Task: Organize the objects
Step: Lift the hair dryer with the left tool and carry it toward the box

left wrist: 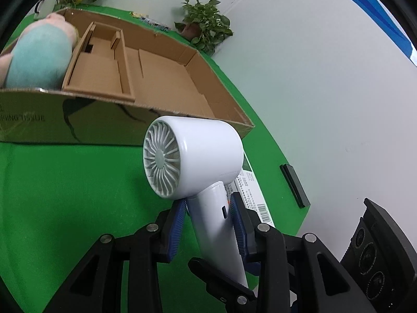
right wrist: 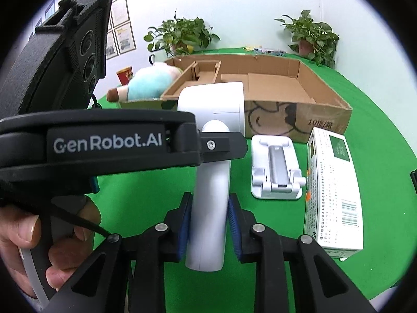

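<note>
Above open green cloth [right wrist: 146, 182] before the carton's near rim [left wrist: 125, 101], both claws [left wrist: 208, 224] [right wrist: 209, 224] clamp the dryer's handle [right wrist: 208, 221].

White hair dryer [left wrist: 198, 154], handle down, lifted before the open cardboard box [left wrist: 161, 83].

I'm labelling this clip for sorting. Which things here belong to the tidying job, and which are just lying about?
Job:
hair dryer, handle gripped by both tongs, left and right
cardboard box
plush toy, in the box
phone stand
white carton

Lying about:
potted plants
red cup
black bar
</note>
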